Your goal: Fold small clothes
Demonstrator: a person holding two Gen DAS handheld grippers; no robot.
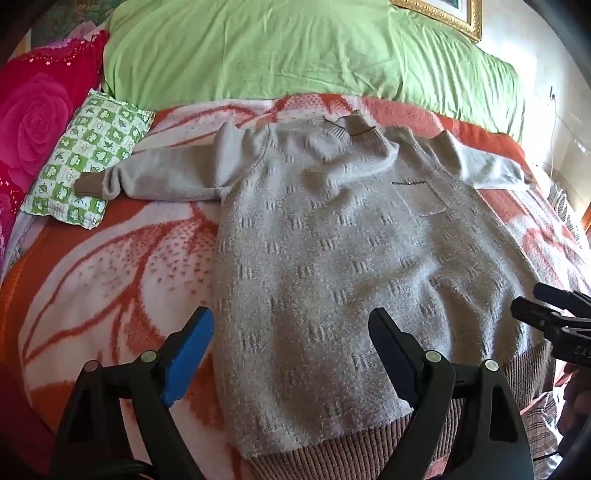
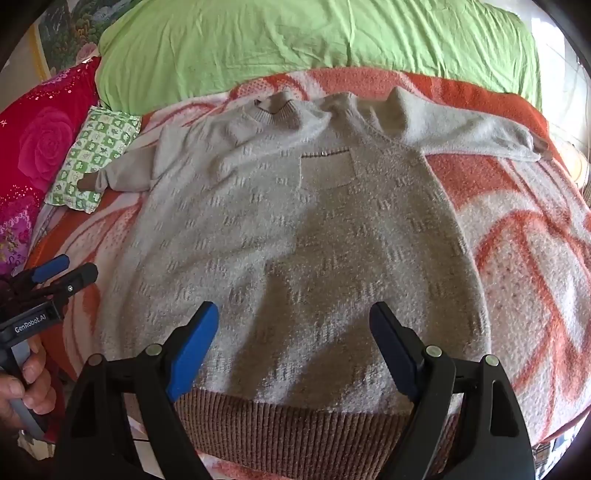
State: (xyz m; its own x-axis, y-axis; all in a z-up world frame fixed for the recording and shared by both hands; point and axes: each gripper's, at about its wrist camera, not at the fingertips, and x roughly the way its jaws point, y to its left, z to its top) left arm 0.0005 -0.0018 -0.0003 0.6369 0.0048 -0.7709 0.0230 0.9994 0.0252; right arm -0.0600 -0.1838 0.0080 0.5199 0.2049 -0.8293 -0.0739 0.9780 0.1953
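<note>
Left wrist view shows a grey knitted sweater (image 1: 332, 236) lying flat, front up, across the middle of the frame on an orange-and-white floral blanket (image 1: 110, 277) that covers the bed. Its brown ribbed hem (image 1: 332, 454) sits at the lower edge, the collar (image 1: 351, 127) toward the top, and a chest pocket (image 1: 417, 197) right of centre. One sleeve stretches to the left, its brown cuff (image 1: 88, 186) resting on a small green-and-white checked pillow (image 1: 88, 162); the other sleeve runs to the upper right. A green quilt (image 1: 295, 48) fills the top of the frame, a red rose-print cushion (image 1: 40, 118) the upper left, and a gilt picture frame (image 1: 447, 13) the top edge. The left tongs (image 1: 291, 354) stand wide apart above the hem's left part, gripping nothing. In the right wrist view the right tongs (image 2: 293, 349) are likewise spread wide over the hem's middle, empty; the person's left hand (image 2: 26, 384) shows at the lower left, holding the other tool.
</note>
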